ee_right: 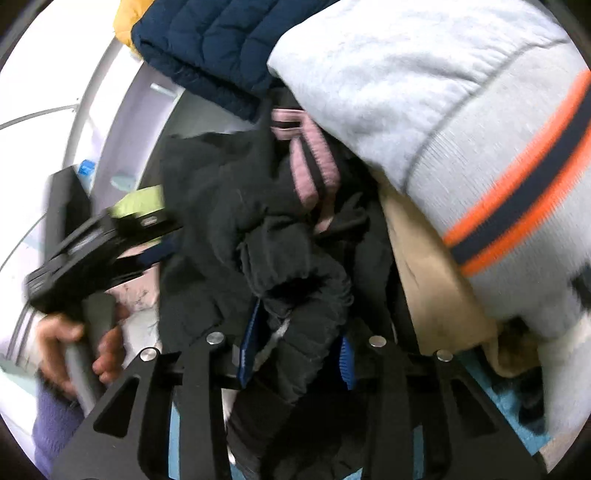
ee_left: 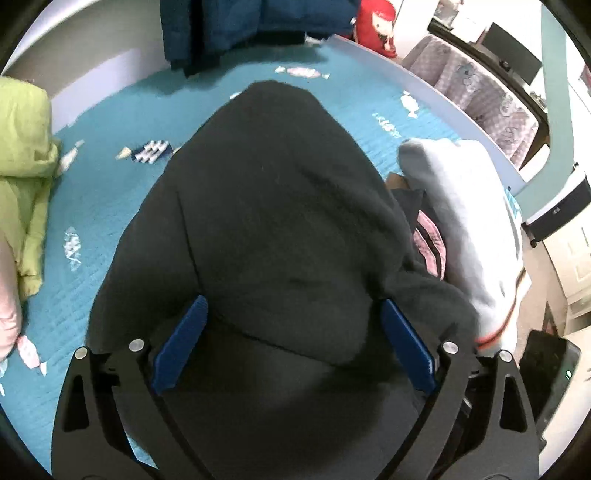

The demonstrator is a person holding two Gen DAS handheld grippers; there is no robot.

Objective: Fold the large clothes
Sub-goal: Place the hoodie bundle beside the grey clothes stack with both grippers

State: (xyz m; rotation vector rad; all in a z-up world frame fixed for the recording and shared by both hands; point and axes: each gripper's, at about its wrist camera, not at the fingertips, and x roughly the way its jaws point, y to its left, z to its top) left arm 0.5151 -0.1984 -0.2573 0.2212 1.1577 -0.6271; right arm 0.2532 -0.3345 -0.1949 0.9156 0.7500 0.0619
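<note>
A large black garment [ee_left: 277, 203] lies spread on the teal bedspread [ee_left: 110, 192] and fills the middle of the left wrist view. My left gripper [ee_left: 293, 301] hovers over its near part, pointing steeply down. Its blue pads [ee_left: 184, 339] stand wide apart and grip nothing. In the right wrist view a bunched fold of the black garment [ee_right: 229, 221] fills the gap between the blue pads [ee_right: 248, 343] of my right gripper [ee_right: 295, 347], which is shut on it. A person's hand [ee_right: 66, 343] holds the other gripper's handle at the left.
A pale grey sweatshirt [ee_left: 461, 221] [ee_right: 406, 74] with orange and navy stripes sits piled on the right over a pink-striped garment [ee_right: 306, 158] and a beige one [ee_right: 432, 266]. A navy puffer jacket [ee_left: 229, 22] lies at the far edge, a green jacket [ee_left: 22, 147] at the left.
</note>
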